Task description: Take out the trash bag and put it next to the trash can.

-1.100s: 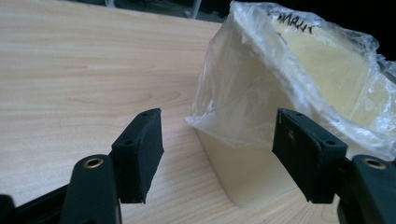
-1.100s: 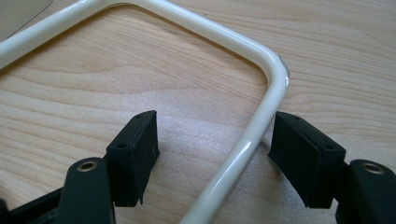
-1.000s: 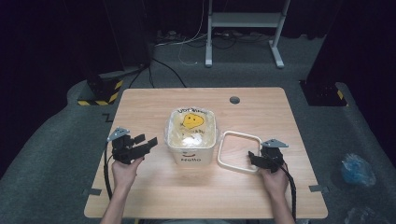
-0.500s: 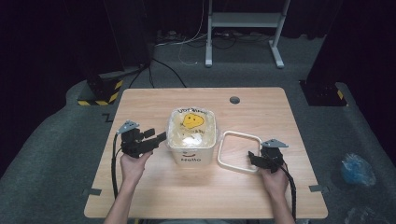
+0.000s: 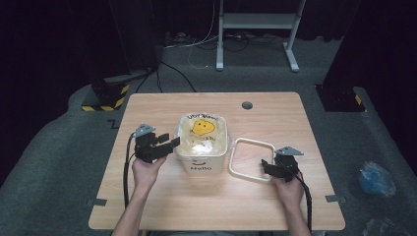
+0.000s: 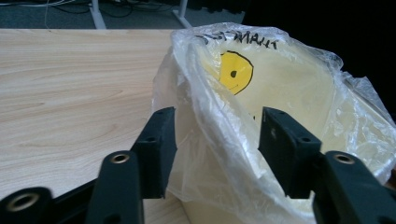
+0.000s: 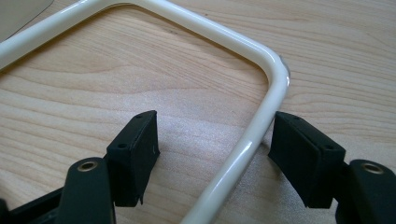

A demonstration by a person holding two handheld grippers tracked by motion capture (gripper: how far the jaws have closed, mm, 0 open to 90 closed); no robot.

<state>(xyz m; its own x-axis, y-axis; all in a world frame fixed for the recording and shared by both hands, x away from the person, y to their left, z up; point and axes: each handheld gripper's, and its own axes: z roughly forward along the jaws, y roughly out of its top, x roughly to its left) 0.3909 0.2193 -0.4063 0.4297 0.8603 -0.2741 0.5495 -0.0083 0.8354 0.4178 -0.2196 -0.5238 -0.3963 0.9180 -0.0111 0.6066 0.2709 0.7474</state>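
Mid-table sits the cream bin (image 5: 202, 156), its plastic liner (image 6: 205, 84) draped over the rim; the left gripper (image 5: 169, 144) has just swung in, jaws spread astride that lined edge, likely about to pinch it. Right gripper (image 7: 212, 154) waits unclenched around the loose cream ring (image 7: 261, 116)

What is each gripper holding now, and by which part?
Nothing is held. The left gripper is open around the bin's bag-lined rim; the right gripper is open around the cream frame.

table (image 5: 295, 123): light wood grain, smooth matt | bin (image 5: 201, 164): cream plastic, matt | bin liner (image 6: 224, 140): thin clear plastic film, crinkled, slight sheen | rim frame (image 7: 261, 116): cream plastic, glossy, smooth | gripper jaws: black plastic, matt | floor (image 5: 59, 162): grey carpet, rough
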